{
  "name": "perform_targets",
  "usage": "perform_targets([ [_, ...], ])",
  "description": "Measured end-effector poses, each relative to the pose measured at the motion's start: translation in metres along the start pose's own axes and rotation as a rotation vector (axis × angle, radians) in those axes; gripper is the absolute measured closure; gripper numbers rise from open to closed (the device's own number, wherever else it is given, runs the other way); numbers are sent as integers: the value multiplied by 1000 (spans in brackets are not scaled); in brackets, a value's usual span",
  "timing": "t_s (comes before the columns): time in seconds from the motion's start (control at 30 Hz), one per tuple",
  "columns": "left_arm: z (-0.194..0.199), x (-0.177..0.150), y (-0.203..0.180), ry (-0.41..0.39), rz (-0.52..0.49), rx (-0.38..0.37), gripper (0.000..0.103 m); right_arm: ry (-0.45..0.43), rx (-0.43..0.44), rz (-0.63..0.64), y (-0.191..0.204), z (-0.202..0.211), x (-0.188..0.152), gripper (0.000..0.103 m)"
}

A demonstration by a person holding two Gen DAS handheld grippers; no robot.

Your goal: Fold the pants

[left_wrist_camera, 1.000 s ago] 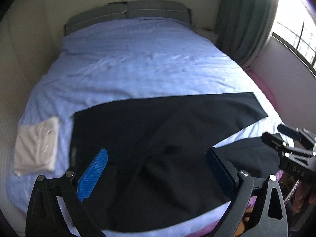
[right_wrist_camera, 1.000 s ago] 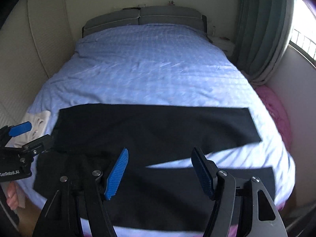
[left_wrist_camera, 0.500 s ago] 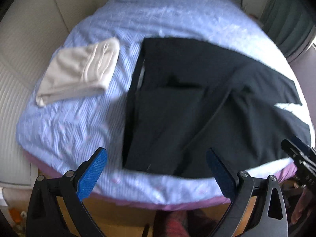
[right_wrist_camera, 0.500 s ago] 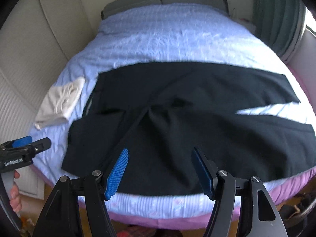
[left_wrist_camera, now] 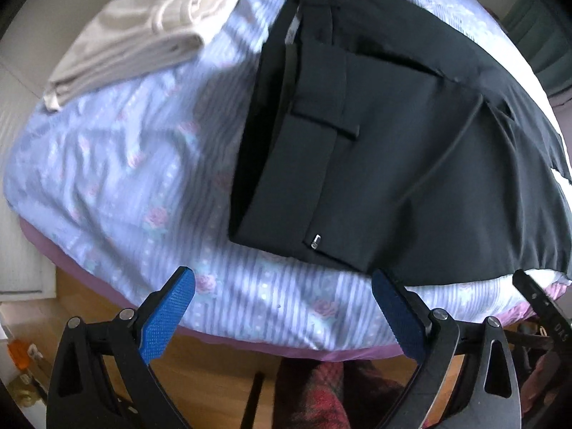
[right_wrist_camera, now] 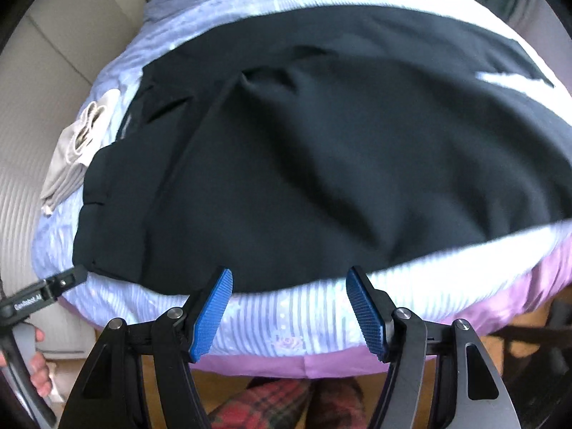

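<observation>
Jaws, left gripper (left_wrist_camera: 282,307): spread wide, released, nothing between the blue ribbed pads; held over the near edge of the bed, just short of the waistband corner of the garment. Jaws, right gripper (right_wrist_camera: 289,307): likewise spread wide and empty, blue pads either side of the bed's near edge, just short of the garment's hem-side fabric.

Item 1. Black woven dress pants (left_wrist_camera: 393,150), unfolded, lying flat on the bed. Waistband end toward the left, with belt loop and a small metal clasp (left_wrist_camera: 316,240) showing near the front corner. Legs run off to the right; a sliver of bedding shows between them at far right. In the right wrist view the same pants (right_wrist_camera: 321,164) fill most of the frame, with soft creases around the crotch.

Item 2. Pale blue striped bed sheet with pink rose print (left_wrist_camera: 118,186), rumpled, covering the bed; pink mattress edge (right_wrist_camera: 357,361) visible below it.

Item 3. Folded cream knit garment (left_wrist_camera: 150,32), on the sheet beside the waistband, left of it, apart from the pants.

Item 4. Red plaid cloth (right_wrist_camera: 286,407), low in frame below the bed edge, over wooden floor (left_wrist_camera: 214,375).
</observation>
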State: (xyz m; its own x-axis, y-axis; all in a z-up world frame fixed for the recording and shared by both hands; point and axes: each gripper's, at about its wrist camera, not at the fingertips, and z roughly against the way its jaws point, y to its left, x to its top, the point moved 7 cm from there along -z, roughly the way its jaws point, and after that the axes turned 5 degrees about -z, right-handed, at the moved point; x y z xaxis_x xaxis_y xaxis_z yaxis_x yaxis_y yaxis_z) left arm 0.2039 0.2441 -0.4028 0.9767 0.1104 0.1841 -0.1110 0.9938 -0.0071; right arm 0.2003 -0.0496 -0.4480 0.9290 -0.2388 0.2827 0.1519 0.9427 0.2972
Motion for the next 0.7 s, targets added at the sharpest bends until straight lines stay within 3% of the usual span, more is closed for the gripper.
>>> perform_targets([
  [0.27,-32,3,-18,25,-3,-88,3,36,78,-130,-15,-31,-12,36],
  [0.4,-47,8,-27,28,12,-123,9,24,104,-161,-17,-32,-13,36],
  [0.57,-50,19,-30,14,50,-133,34,21,118,-191,-18,-34,-12,36],
  [0.7,-38,20,-22,-10,89,-148,67,11,136,-243,-22,-34,-8,36],
])
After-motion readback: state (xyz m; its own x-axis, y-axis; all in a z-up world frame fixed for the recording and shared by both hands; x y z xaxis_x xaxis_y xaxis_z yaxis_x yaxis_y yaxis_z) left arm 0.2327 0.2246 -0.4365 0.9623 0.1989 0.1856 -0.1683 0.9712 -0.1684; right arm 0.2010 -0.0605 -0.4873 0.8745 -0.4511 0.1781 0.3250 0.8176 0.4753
